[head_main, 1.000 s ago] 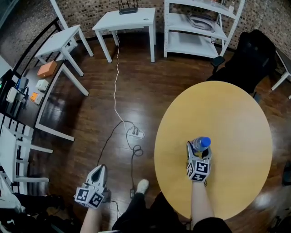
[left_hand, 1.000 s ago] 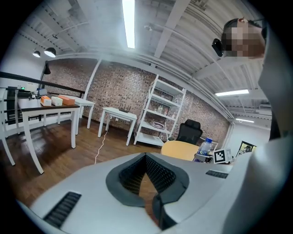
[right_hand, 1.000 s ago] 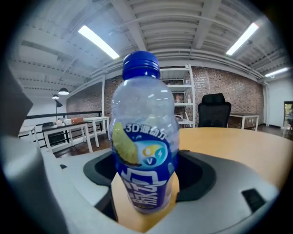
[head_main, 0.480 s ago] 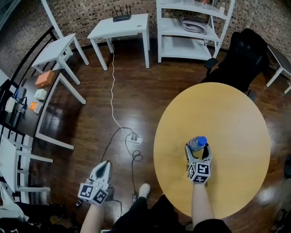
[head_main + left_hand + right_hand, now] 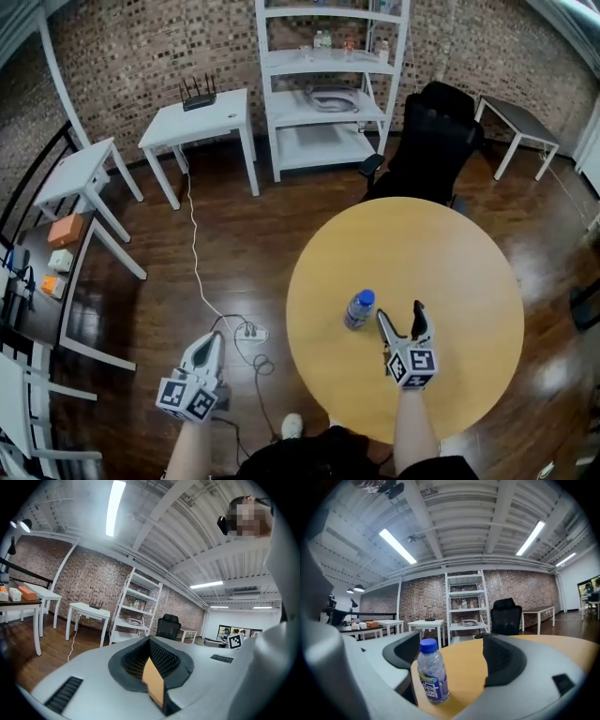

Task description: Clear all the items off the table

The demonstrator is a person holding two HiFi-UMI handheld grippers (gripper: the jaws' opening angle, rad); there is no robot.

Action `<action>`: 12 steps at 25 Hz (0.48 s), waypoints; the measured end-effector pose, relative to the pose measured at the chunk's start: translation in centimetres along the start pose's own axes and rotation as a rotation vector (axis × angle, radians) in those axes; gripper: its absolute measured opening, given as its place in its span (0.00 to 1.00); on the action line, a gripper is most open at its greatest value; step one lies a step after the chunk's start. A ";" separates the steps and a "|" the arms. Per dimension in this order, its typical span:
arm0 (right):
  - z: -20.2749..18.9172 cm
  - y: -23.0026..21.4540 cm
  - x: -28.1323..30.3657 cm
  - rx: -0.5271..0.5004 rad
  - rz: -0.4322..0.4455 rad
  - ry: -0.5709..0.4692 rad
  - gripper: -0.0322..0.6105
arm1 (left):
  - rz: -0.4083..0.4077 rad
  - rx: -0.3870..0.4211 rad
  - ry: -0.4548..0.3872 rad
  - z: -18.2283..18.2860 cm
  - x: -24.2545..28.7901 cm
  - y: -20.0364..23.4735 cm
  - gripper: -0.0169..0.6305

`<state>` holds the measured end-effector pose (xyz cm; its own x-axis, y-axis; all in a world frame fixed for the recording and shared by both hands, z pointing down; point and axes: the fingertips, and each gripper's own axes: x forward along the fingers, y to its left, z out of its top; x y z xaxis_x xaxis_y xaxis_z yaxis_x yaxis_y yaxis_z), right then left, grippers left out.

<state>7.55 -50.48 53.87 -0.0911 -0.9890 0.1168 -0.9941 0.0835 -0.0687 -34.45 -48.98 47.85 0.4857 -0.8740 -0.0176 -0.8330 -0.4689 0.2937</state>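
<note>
**Lower centre, head view.** We see the right gripper [image 5: 397, 312] held level over the round desk [image 5: 450, 253]. Its jaws are spread wide; they have just been opening, and nothing is pinched between them.

The water bottle [image 5: 357, 310] is the one item on the desk. It stands upright, blue cap on, just beside the tip of the jaw nearer the frame's left. In the right gripper view the bottle overlaps that jaw, so we cannot say whether the two touch. We read this as the approach to a grasp. The spread looks wide enough to admit the bottle, but the gap would have to come across to the left before closing.

**Lower left.** The left gripper [image 5: 211, 342] hangs off the desk, over the floor [image 5: 281, 206], with its jaws pressed together on nothing. We take it to be kept aside because one gripper suffices here.

**Surface and room.** The desk is plain yellow wood, otherwise bare. Beside it the dark plank floor carries a power strip [image 5: 249, 331] and a white cable [image 5: 192, 234]. Toward the top of the frame stand a black chair [image 5: 427, 141], a white side table [image 5: 192, 122] bearing a router [image 5: 195, 92], a white shelf unit [image 5: 328, 66] and a brick wall [image 5: 141, 47].
</note>
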 end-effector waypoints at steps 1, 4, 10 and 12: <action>1.5 -0.9 -0.9 0.007 -0.025 -0.029 0.72 | -0.020 -0.002 -0.018 0.6 0.4 -0.5 0.03; 5.5 -2.9 -4.3 0.029 -0.091 -0.116 0.69 | -0.085 0.004 -0.059 1.7 1.3 -2.1 0.03; 9.3 -1.6 -11.3 -0.001 -0.155 -0.257 0.21 | -0.173 -0.025 -0.128 3.2 1.7 -2.6 0.03; 9.1 -1.2 -12.8 -0.007 -0.169 -0.263 0.10 | -0.190 -0.022 -0.133 3.3 2.0 -2.6 0.03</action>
<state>10.40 -39.04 43.43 0.0926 -0.9866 -0.1344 -0.9944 -0.0847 -0.0633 -32.15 -49.93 43.93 0.5930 -0.7800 -0.1999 -0.7232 -0.6251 0.2937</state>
